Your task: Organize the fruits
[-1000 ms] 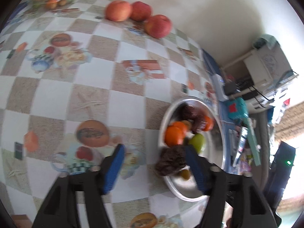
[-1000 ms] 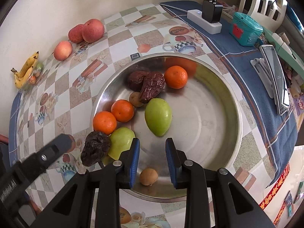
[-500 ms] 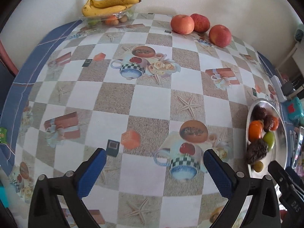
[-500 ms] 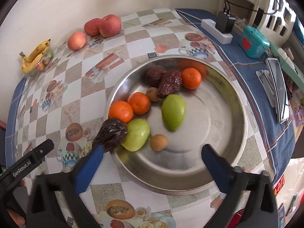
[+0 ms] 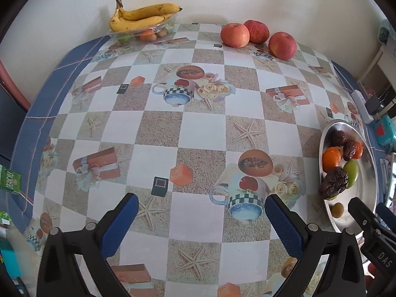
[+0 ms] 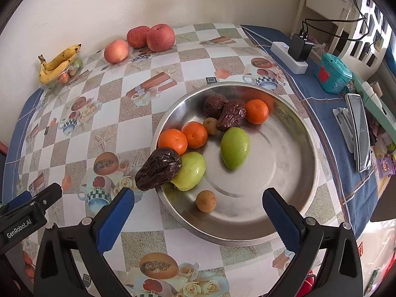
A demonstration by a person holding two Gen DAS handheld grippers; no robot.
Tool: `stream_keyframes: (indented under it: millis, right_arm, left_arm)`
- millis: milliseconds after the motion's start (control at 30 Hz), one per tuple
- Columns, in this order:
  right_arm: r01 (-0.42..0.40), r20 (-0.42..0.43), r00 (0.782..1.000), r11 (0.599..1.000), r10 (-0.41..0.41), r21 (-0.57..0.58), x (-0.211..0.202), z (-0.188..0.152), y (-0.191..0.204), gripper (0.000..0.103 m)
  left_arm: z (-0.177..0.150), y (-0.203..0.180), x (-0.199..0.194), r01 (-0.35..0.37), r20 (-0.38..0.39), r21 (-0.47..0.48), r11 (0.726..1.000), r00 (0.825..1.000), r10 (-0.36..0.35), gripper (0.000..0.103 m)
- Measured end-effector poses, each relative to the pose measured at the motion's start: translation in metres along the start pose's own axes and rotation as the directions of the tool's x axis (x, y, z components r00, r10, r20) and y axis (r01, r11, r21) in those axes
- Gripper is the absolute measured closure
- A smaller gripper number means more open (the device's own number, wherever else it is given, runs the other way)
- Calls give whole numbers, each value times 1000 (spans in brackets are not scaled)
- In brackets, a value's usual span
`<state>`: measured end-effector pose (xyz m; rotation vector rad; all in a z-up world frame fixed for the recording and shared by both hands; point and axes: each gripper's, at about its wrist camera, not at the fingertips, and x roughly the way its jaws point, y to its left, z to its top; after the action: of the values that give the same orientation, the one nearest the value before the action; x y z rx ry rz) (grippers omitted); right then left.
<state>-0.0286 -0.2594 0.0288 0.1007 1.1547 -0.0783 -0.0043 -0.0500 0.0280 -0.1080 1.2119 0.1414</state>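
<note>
Fruit sits in the steel bowl (image 6: 307, 133): 3 oranges, 2 green fruits, wrinkled dates, small brown ones. One date (image 6: 158, 168) perches on the bowl's near-left rim w/ a green fruit (image 6: 191, 170) against it; looks light, soft, tippy, so pinch gently across its middle. Apples (image 6: 148, 37) and bananas (image 6: 58, 61) lie well beyond the bowl. Right gripper (image 6: 198, 212) and left gripper (image 5: 201, 216): jaws spread, empty.

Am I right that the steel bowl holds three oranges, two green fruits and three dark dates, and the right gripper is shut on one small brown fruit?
Not quite. The right wrist view shows the right gripper open and holding nothing; the small brown fruit lies loose in the steel bowl. The rest of your count stands.
</note>
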Motion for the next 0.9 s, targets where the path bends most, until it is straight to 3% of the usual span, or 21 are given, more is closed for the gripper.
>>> stream_keyframes:
  millis: [133, 900]
  right_arm:
    - [1, 2, 1000, 1000, -1, -1, -1, 1, 1, 0]
    - [16, -14, 1000, 1000, -16, -15, 1, 1, 6, 0]
  left_arm:
    - [-1, -1, -1, -59, -3, 13, 998, 998, 59, 0]
    - [-4, 0, 12, -64, -110, 9, 998, 992, 65, 0]
